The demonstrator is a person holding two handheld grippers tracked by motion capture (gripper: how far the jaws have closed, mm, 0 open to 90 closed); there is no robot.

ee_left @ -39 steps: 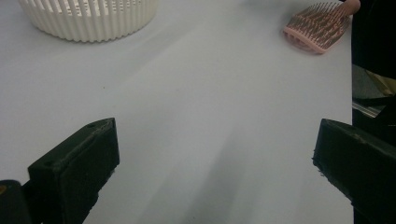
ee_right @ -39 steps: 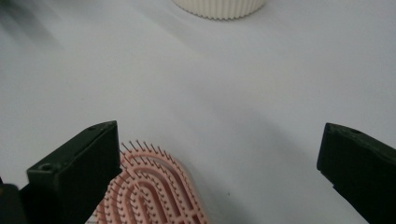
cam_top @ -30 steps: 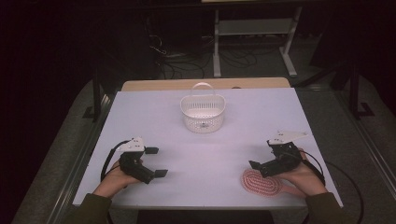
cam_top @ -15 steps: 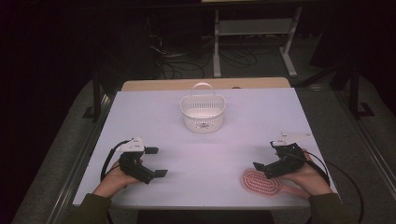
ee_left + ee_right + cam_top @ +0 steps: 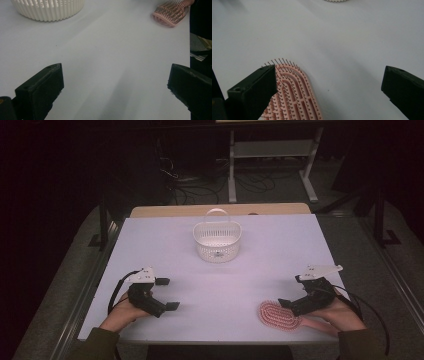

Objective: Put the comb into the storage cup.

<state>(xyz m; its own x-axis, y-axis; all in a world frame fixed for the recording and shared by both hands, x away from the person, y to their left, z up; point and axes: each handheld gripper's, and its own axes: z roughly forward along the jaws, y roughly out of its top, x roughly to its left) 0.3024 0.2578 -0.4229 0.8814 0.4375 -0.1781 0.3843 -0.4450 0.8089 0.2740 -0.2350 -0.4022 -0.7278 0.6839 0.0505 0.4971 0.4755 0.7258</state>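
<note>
A pink hairbrush [image 5: 277, 315] lies bristles up near the table's front right; its handle runs under the person's right hand. My right gripper [image 5: 292, 290] hovers open just above and behind the brush head. In the right gripper view the hairbrush [image 5: 292, 95] lies by the left jaw, and the gap of my right gripper [image 5: 329, 85] holds only bare table. My left gripper [image 5: 168, 293] rests open at the front left, with nothing between the jaws of the left gripper [image 5: 115, 82]. A white slatted basket [image 5: 217, 240] with a handle stands at the middle back.
The pale table [image 5: 250, 270] has a wooden strip along its far edge. The left gripper view shows the basket [image 5: 47, 10] at upper left and the brush [image 5: 171, 13] at upper right. Black cables trail from both grippers. The floor beyond is dark, with a metal stand.
My right gripper has drifted slightly to the right and toward the front edge, staying open. The brush, the basket and the left gripper have not moved.
</note>
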